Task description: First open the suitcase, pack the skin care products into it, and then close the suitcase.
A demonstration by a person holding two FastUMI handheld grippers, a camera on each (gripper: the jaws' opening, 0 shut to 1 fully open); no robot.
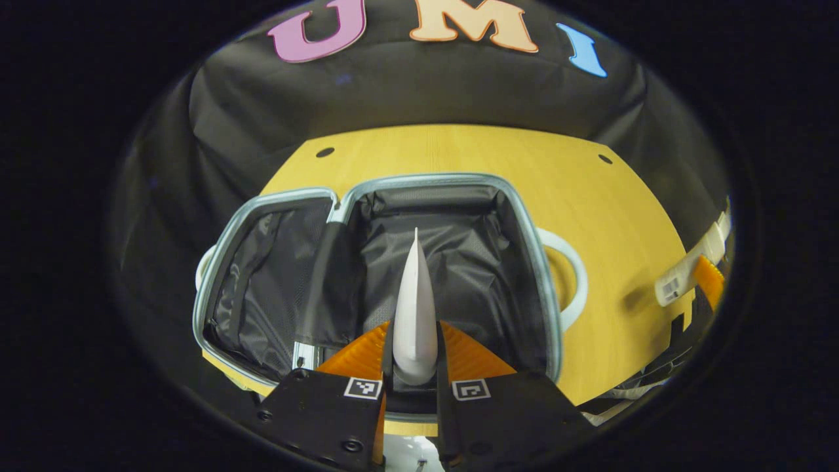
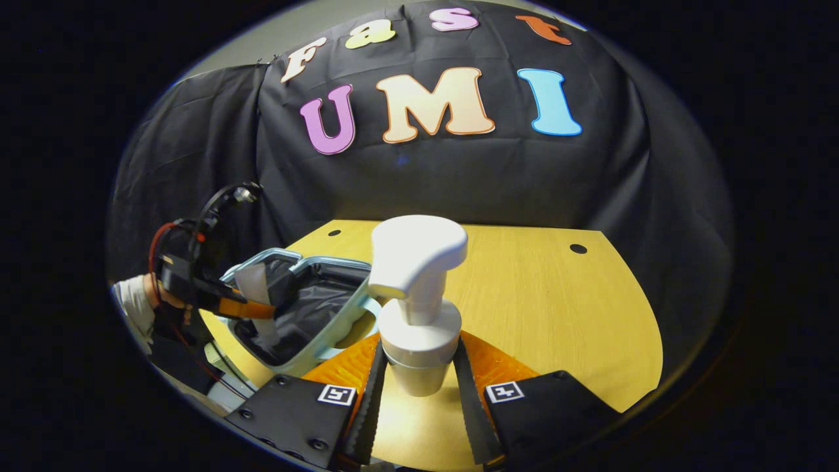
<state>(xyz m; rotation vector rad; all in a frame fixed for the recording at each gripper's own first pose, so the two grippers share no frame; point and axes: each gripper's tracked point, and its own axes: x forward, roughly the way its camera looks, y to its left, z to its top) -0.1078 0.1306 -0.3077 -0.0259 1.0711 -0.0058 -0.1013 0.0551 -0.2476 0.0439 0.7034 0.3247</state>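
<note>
The suitcase (image 1: 393,190) lies open on the table, pale blue rim and black lining, both halves showing. My left gripper (image 1: 415,334) is shut on a white tube (image 1: 415,301), held above the right half with its flat crimped end pointing forward. In the right gripper view, my right gripper (image 2: 419,360) is shut on a white pump bottle (image 2: 416,288), upright above the table to the right of the suitcase (image 2: 308,308). That view also has the left gripper (image 2: 242,305) with the tube (image 2: 252,282) over the case.
The yellow wooden table (image 2: 557,314) has bare room right of the suitcase, with small holes near its far corners. A white handle (image 1: 573,275) sticks out of the case's right side. A person's sleeve (image 2: 134,301) is behind the left gripper.
</note>
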